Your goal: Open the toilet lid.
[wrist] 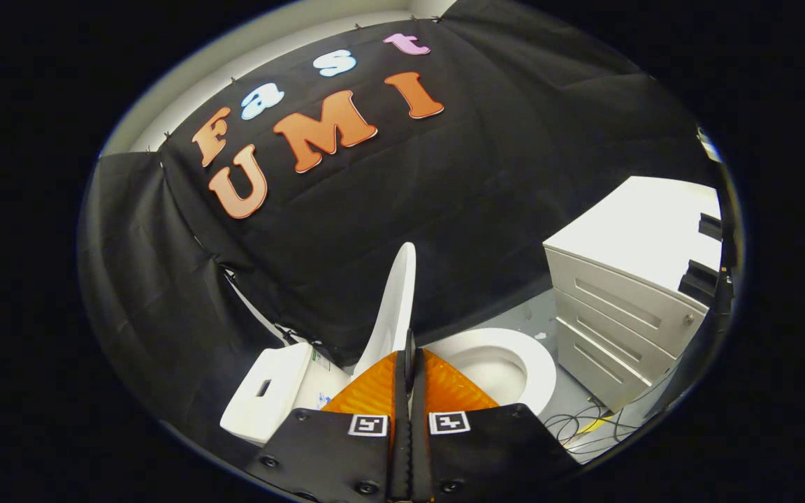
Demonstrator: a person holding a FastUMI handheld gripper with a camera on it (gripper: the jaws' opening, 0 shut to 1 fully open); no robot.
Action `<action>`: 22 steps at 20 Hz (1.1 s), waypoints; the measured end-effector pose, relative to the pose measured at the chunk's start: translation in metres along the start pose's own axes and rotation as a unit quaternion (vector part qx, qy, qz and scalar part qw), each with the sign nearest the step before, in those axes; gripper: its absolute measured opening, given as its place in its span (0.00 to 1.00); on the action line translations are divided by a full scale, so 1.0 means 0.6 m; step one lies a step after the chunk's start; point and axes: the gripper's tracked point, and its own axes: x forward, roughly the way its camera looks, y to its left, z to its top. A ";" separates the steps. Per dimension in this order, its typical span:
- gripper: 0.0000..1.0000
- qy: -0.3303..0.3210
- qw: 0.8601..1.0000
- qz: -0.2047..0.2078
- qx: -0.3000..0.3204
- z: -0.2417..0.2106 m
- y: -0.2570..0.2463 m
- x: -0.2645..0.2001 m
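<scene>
The hand-held gripper (409,353) points forward over a toilet, its two fingers pressed close together with only a thin seam between them. Whether the fingertips pinch the lower edge of the lid or simply meet in front of it cannot be told from this angle.

The white plastic toilet lid (394,307) stands raised, nearly upright and seen edge-on, rising just beyond the fingertips and leaning slightly toward the tank side. To the left of the lid sits the white ceramic toilet tank (270,391), with a dark rectangular slot on its top. To the right of the lid, the white oval toilet seat and bowl (535,363) lie uncovered, the hollow of the bowl visible.

Further right, well apart from the toilet, stands a light grey cabinet with drawers (612,307), its flat top pale. Thin dark cables (584,423) lie tangled on the grey floor (528,314) between the bowl and the cabinet. Black cloth hangs behind everything as the booth's wall.
</scene>
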 end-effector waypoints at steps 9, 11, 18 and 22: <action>0.08 0.005 0.999 0.022 -0.033 0.013 0.110 -0.008; 0.08 0.006 0.998 0.025 -0.048 0.012 0.141 -0.010; 0.08 0.011 0.993 0.038 -0.110 0.003 0.255 -0.014; 0.08 0.018 0.992 0.050 -0.117 -0.010 0.320 -0.020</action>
